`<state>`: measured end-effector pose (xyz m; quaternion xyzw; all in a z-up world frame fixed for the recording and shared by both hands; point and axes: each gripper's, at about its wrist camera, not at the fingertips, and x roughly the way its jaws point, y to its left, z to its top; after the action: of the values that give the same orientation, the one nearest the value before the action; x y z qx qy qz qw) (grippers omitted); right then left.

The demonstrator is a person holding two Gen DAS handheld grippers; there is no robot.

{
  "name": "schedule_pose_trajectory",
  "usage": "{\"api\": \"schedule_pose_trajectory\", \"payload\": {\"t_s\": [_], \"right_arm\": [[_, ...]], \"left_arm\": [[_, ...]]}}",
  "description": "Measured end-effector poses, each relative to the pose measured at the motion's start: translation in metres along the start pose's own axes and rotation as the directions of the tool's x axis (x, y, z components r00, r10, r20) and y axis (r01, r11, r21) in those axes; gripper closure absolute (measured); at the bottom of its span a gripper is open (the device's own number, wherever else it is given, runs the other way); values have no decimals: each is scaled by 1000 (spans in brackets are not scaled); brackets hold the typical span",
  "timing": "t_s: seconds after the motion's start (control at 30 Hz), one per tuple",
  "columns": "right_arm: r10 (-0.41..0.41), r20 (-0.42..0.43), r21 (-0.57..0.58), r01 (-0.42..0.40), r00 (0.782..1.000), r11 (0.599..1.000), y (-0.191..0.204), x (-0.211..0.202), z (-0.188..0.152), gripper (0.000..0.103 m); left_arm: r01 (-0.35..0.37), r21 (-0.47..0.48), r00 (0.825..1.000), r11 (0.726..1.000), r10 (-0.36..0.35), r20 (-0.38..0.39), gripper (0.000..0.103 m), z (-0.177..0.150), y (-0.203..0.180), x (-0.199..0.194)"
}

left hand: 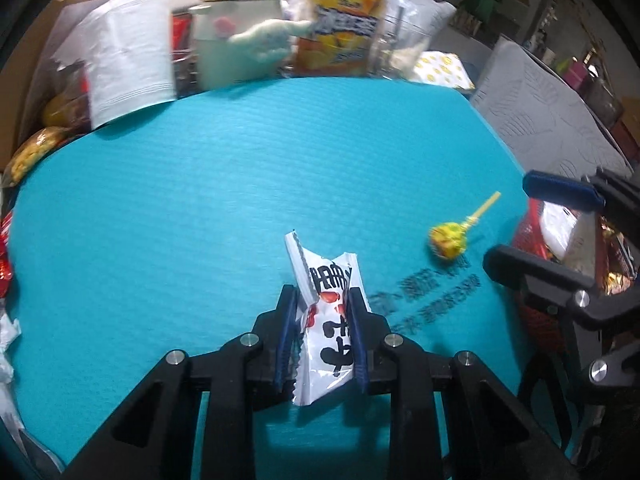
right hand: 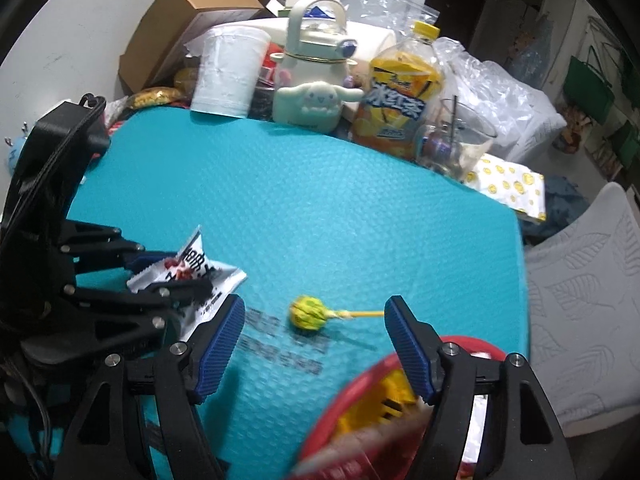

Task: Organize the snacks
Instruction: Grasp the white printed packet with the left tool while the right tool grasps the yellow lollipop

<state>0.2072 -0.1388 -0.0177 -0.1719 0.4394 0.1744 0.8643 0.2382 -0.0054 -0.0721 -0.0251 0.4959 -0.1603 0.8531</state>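
My left gripper (left hand: 322, 294) is shut on a white snack packet (left hand: 326, 320) with black and red print, low over the teal mat (left hand: 240, 184); the right wrist view shows the same packet (right hand: 192, 270) pinched at the left. A yellow lollipop (left hand: 450, 240) lies on the mat to the right of it. My right gripper (right hand: 314, 312) stands open with the lollipop (right hand: 307, 312) between its blue pads (right hand: 220, 348), not touched. A red basket (right hand: 372, 412) holding snacks sits under the right gripper at the mat's near right edge.
Along the mat's far edge stand a white cup (right hand: 230, 74), a pale green kettle (right hand: 314, 80), an orange drink bottle (right hand: 400, 92) and a glass (right hand: 456, 144). A cardboard box (right hand: 192, 20) and plastic bags lie behind. Snack packets (left hand: 32, 152) crowd the left edge.
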Motion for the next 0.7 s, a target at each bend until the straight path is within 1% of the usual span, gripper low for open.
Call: {"api": "schedule_pose_trajectory", "payload": {"t_s": [0.13,0.23,0.27,0.37,0.4,0.5,0.6,0.63,0.7], "right_arm": [[-9,14,-15,9,1000,1000,11,5,8,30],[28,10,-3,-28,1000,1000,19,11,12,31],[29,17,3,-29,999,1000,20,11,12,31],[37,47,36,-39,998,999,25,10,11,36],[37,65,69,-42,997,997,25,10,9,37],[20,111,149,-36,994,988,28,10,-1,39],[-14,131,236,-17,991,971,30,14,-14,40],[-27,134,255,-9,991,967,31,14,-17,43],[-57,147,283,13,988,959,34,14,-21,43]], "left_arm": [[-11,-25,1000,1000,11,18,79,0,18,-8],[-10,-34,999,999,11,30,79,2,26,-12],[-9,-36,999,999,10,34,79,2,27,-13],[-3,-47,999,999,5,40,79,1,33,-15],[-1,-49,999,999,3,41,79,1,35,-16],[-7,-49,999,999,9,41,79,-2,40,-18],[-9,-54,999,999,11,41,79,-5,44,-19],[-7,-57,999,998,9,41,79,-5,46,-19],[-1,-64,999,998,4,43,79,-5,49,-19]]}}
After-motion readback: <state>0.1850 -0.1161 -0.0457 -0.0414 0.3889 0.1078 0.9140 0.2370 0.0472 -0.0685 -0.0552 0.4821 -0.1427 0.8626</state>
